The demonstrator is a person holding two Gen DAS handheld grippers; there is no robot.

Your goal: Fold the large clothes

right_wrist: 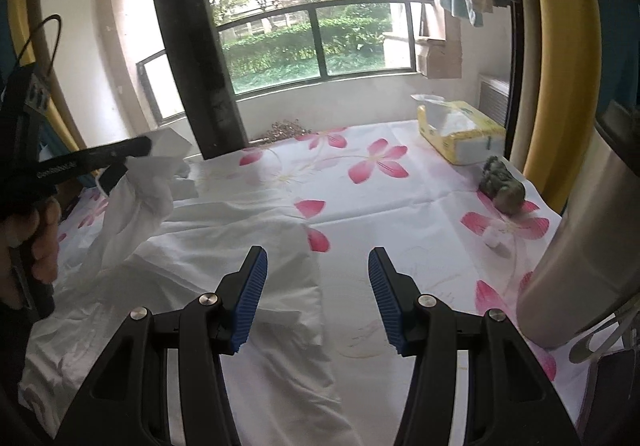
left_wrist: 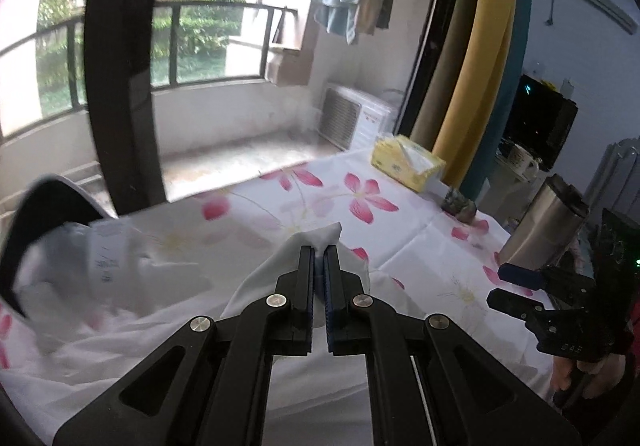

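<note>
— That flowered cloth covers the whole tabletop, doesn't it?
— Yes, pink petals on white. A yellow tissue pack lies at the far edge, near the window.
— And the greenish lump just this side of it?
— Can't tell what it is. A steel flask stands at the right.
</note>
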